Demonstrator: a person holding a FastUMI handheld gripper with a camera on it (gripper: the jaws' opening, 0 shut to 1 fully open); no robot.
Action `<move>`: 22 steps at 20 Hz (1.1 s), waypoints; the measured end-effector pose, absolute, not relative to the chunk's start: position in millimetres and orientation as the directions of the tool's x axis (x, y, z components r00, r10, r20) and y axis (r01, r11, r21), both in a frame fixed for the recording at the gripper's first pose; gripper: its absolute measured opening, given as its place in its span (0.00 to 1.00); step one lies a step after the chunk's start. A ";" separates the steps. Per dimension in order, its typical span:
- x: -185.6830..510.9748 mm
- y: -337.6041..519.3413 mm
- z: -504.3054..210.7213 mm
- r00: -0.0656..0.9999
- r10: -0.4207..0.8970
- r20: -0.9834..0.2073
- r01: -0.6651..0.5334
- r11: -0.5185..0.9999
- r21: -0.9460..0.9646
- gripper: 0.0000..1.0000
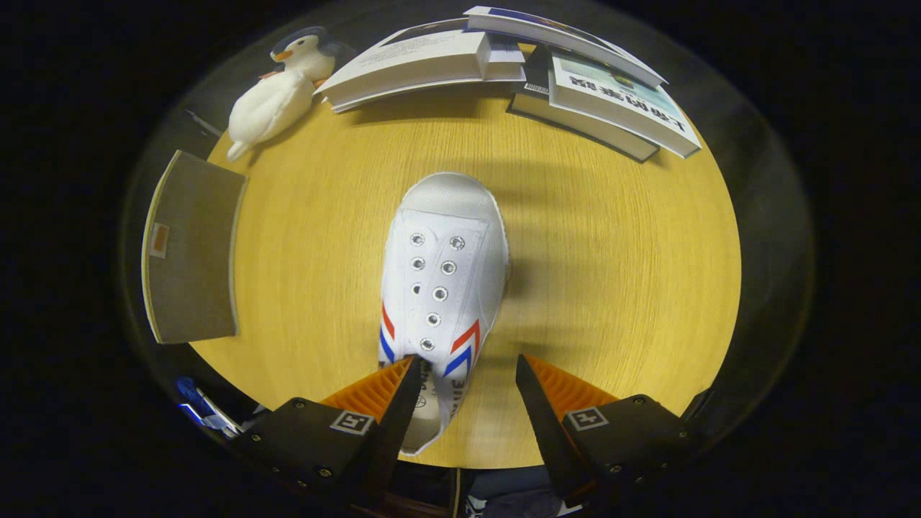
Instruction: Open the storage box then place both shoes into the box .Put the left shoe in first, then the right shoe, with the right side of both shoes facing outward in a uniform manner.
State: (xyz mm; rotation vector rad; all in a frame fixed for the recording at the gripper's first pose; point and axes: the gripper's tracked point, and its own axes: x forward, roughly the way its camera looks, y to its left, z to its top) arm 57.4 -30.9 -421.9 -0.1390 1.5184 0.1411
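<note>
Gripper view shows the claw spread wide with nothing held; its left finger overlaps the heel opening of a white canvas shoe with red and blue stripes, which lies toe-away on the round yellow wooden counter. At left centre sits a grey flat panel; upper left, a white plush duck; along the top, stacked books.

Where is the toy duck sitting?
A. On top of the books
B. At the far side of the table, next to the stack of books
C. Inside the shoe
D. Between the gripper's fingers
B: the toy duck lies on the table beside the books, far beyond the shoe and the open gripper.
</note>
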 end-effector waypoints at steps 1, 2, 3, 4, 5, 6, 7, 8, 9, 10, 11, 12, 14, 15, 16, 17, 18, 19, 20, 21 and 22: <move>57.5 -29.5 -424.9 0.050 -0.004 -0.999 -0.198 0.980 -0.014 0.82; 60.0 -28.1 -430.1 0.061 -0.007 -0.998 -0.218 0.976 -0.021 0.82; 60.2 -27.3 -436.1 0.058 -0.011 -0.998 -0.231 0.973 -0.024 0.77; 57.7 -27.1 -438.2 0.043 -0.012 -0.999 -0.233 0.972 -0.022 0.60; 60.8 -19.5 -431.5 0.041 0.016 -0.999 -0.217 0.976 0.007 0.58; 57.8 -19.8 -440.1 0.041 0.017 -0.999 -0.212 0.977 0.008 0.50; 58.8 -26.3 -439.6 0.044 -0.005 -0.999 -0.245 0.970 -0.016 0.42; 59.4 -25.9 -438.7 0.056 -0.002 -0.998 -0.225 0.974 -0.015 0.29; 58.0 -33.7 -441.6 0.059 -0.031 -0.998 -0.232 0.972 -0.044 0.16; 59.4 -32.2 -432.1 0.059 -0.012 -0.998 -0.194 0.981 -0.023 0.09; 55.0 -35.5 -446.6 0.057 0.011 -0.998 -0.171 0.985 0.001 0.02; 55.0 -32.4 -438.1 0.043 0.039 -0.998 -0.142 0.989 0.033 0.02; 50.0 -25.7 -430.0 0.017 0.101 -0.995 -0.084 0.992 0.099 0.02; 50.6 -24.3 -426.0 0.011 0.122 -0.993 -0.065 0.991 0.121 0.02; 51.8 -23.6 -421.0 0.010 0.134 -0.991 -0.058 0.989 0.133 0.02; 52.2 -22.2 -414.2 0.014 0.140 -0.990 -0.060 0.988 0.139 0.02; 52.5 -19.8 -403.5 0.024 0.144 -0.989 -0.071 0.987 0.142 0.02; 55.8 -19.7 -396.1 0.043 0.139 -0.989 -0.080 0.988 0.135 0.02; 59.4 -20.0 -387.3 0.063 0.127 -0.990 -0.095 0.988 0.121 0.02; 61.5 -19.4 -380.0 0.075 0.119 -0.990 -0.108 0.988 0.111 0.02; 63.7 -16.8 -372.0 0.086 0.117 -0.989 -0.117 0.987 0.106 0.02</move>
